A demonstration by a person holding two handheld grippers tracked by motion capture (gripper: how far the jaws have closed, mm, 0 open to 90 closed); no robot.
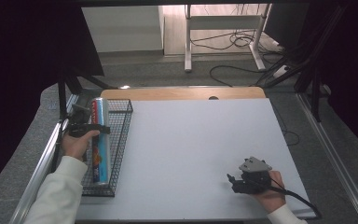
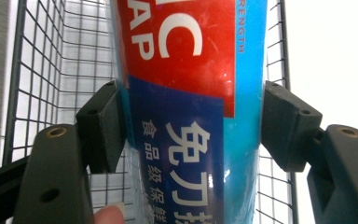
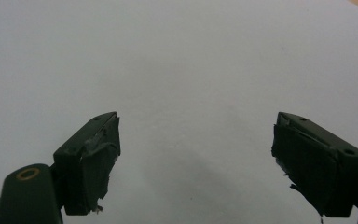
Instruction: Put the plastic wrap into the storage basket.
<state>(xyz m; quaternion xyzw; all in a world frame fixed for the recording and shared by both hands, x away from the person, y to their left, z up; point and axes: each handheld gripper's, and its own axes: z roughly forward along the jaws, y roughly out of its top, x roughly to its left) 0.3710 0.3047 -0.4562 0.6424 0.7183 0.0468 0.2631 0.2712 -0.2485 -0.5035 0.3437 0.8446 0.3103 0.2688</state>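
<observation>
Roll: one long roll of plastic wrap (image 1: pixel 100 140), red and blue label with white lettering, lies lengthwise in the wire basket (image 1: pixel 121 140), running from the basket's far end to its near end.
Basket: one black wire-mesh basket stands along the left edge of the white worktop (image 1: pixel 191 154), its near end close to the near-left corner.
Left gripper: the left gripper (image 1: pixel 91 129) reaches over the basket's left wall, and its two black jaws pinch the roll (image 2: pixel 191 116) across its width, one pad pressed on each side. A fingertip (image 2: pixel 109 215) shows at the bottom of the left gripper view, and basket mesh (image 2: pixel 51 70) shows behind the roll.
Right gripper: the right gripper (image 1: pixel 235 182) rests near the near-right corner of the worktop, well apart from the basket. In the right gripper view its jaws stand spread wide over bare white worktop (image 3: pixel 191 70), with nothing between them (image 3: pixel 196 158).
Hands: two, each in a white sleeve, the left (image 1: pixel 77 144) beside the basket's left wall, the right (image 1: pixel 270 191) by the near edge.
Open room: the middle, the far edge and the far-right corner of the worktop lie bare between the basket's right wall and the right gripper.
Edges: a strip of wood (image 1: pixel 182 93) borders the far edge; a metal rail (image 1: pixel 42 163) runs just outside the left edge.
</observation>
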